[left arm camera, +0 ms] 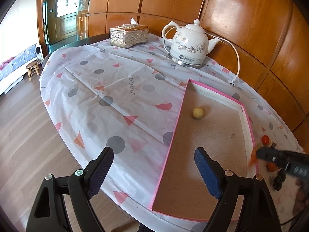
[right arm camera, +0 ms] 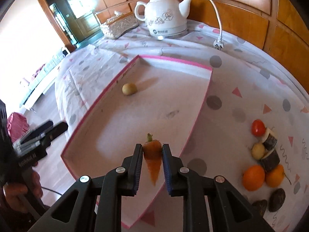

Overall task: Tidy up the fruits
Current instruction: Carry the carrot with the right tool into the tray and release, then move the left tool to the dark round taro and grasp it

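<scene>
My right gripper (right arm camera: 152,149) is shut on a small orange carrot (right arm camera: 152,150) and holds it above the near edge of the pink-rimmed tray (right arm camera: 173,59). A small yellow-brown round fruit (right arm camera: 129,89) lies in the tray's far part; it also shows in the left wrist view (left arm camera: 199,113). My left gripper (left arm camera: 153,163) is open and empty over the tray's left rim (left arm camera: 173,135). To the tray's right lie a red tomato (right arm camera: 258,127), two oranges (right arm camera: 253,177), a pale round fruit (right arm camera: 258,150) and dark pieces (right arm camera: 270,141). The right gripper (left arm camera: 259,154) shows blurred in the left view.
A white electric kettle (left arm camera: 190,44) with cord and plug (right arm camera: 219,43) stands at the back of the round table with its patterned cloth (left arm camera: 108,89). A silver tissue box (left arm camera: 128,35) stands beside it. Wood panel wall behind; floor to the left.
</scene>
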### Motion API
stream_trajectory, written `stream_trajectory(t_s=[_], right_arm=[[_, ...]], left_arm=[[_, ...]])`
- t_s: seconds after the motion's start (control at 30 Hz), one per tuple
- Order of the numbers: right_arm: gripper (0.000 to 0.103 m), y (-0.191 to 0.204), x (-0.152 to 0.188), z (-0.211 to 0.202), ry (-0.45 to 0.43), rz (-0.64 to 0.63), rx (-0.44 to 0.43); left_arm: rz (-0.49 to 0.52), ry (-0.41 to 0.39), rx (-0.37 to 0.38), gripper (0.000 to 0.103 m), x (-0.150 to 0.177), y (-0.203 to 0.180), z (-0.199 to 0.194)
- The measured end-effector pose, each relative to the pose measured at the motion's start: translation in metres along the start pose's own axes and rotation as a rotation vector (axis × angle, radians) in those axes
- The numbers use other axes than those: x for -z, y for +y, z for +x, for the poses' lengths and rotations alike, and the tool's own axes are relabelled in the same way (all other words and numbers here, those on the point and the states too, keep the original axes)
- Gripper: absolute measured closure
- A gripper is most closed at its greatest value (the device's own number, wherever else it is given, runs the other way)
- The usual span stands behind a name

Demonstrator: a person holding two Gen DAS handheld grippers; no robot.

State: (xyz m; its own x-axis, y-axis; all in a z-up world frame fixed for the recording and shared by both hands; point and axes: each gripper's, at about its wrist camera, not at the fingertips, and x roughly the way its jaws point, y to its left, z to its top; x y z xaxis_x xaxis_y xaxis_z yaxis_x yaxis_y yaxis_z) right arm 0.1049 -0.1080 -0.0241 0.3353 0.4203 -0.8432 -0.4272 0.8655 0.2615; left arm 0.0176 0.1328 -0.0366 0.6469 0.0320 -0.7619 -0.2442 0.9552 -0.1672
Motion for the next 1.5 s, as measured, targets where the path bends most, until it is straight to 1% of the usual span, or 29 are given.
stream_trajectory(t_s=[0.07,0.17,0.2,0.23,0.27,0.3,0.4,0.7,0.87,1.03,1.23,1.5], right_arm=[[0.083,-0.001,-0.008,0.000,-0.001,0.011,-0.035],[0.083,-0.002,-0.022,0.007,-0.008,0.029,-0.038],[0.080,-0.002,-0.025,0.009,-0.009,0.036,-0.046],[0.067,-0.003,-0.029,0.011,-0.012,0.052,-0.044],[0.062,-0.004,-0.031,0.012,-0.018,0.070,-0.034],[0.059,-0.006,-0.032,0.011,-0.026,0.083,-0.031],[0.059,-0.009,-0.029,0.007,-0.040,0.099,-0.029],[0.059,-0.021,0.005,-0.025,-0.079,0.049,0.109],[0.059,-0.035,0.029,-0.046,-0.088,0.030,0.209],[0.059,-0.055,0.050,-0.064,-0.085,0.038,0.282],[0.059,-0.092,0.075,-0.090,-0.083,0.104,0.368],[0.059,-0.156,0.106,-0.133,-0.099,0.247,0.501]], left_arm=[[-0.005,0.003,-0.002,0.017,0.000,0.001,0.002],[-0.012,0.013,0.001,0.017,0.001,0.002,0.004],[-0.010,0.014,0.000,0.017,0.001,0.002,0.004],[-0.007,0.014,0.000,0.017,0.002,0.001,0.003],[-0.006,0.012,0.000,0.017,0.002,0.001,0.003],[-0.005,0.010,-0.001,0.017,0.002,0.001,0.003],[-0.008,0.011,-0.001,0.017,0.001,0.002,0.003],[0.018,0.007,0.007,0.017,0.002,-0.006,0.000],[0.033,0.009,0.013,0.017,0.002,-0.012,-0.002],[0.055,0.006,0.024,0.017,0.002,-0.020,-0.005],[0.081,0.008,0.038,0.017,0.004,-0.031,-0.007],[0.138,0.017,0.055,0.017,0.009,-0.051,-0.010]])
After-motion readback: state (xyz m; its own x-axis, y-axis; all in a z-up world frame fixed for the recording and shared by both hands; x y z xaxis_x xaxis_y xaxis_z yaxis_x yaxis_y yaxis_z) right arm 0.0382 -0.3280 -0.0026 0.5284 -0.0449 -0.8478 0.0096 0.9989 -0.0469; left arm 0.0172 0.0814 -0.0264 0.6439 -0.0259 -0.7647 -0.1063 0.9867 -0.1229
